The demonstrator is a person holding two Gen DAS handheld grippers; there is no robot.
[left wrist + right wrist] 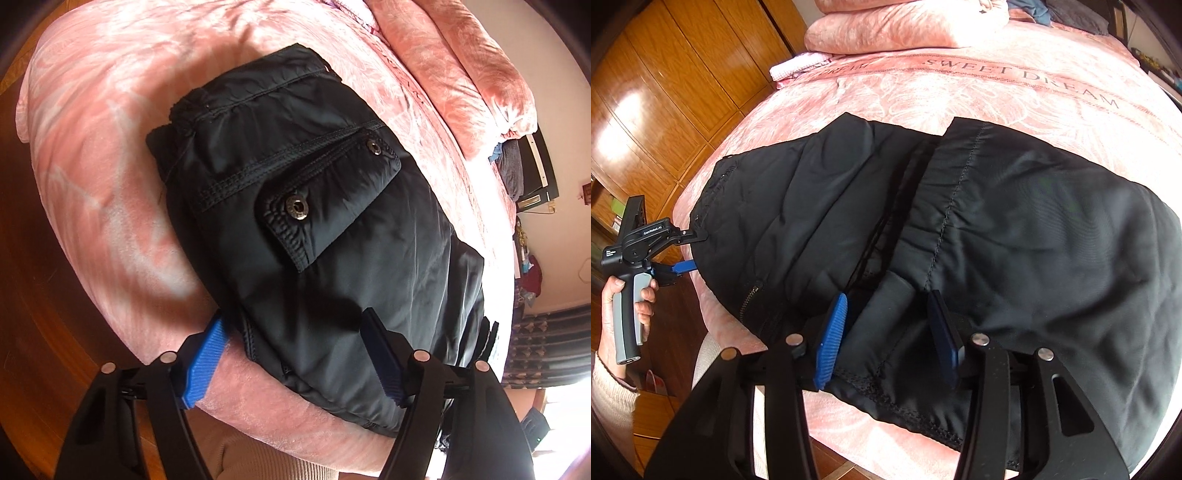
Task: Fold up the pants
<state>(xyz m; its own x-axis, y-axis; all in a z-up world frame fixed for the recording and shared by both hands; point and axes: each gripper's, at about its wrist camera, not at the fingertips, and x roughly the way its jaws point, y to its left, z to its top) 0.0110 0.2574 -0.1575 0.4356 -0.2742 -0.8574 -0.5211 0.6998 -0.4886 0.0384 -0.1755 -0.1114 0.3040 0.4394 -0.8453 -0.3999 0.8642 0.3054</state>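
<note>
Black pants [314, 221] lie folded on the pink bed [92, 177] between both grippers' spread fingers.

bright daylight came from the window side, blowing out the pink blanket [1071, 122] w/ glare. black pants [332, 240] stayed dim, low detail. heavy fisheye warp + dark vignette at edges.

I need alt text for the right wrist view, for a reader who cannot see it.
Black pants lie partly folded on a pink bedspread printed "SWEET DREAM". The open right gripper straddles their near hem, while the left gripper, held in a hand, meets the pants' far-left edge.
</note>
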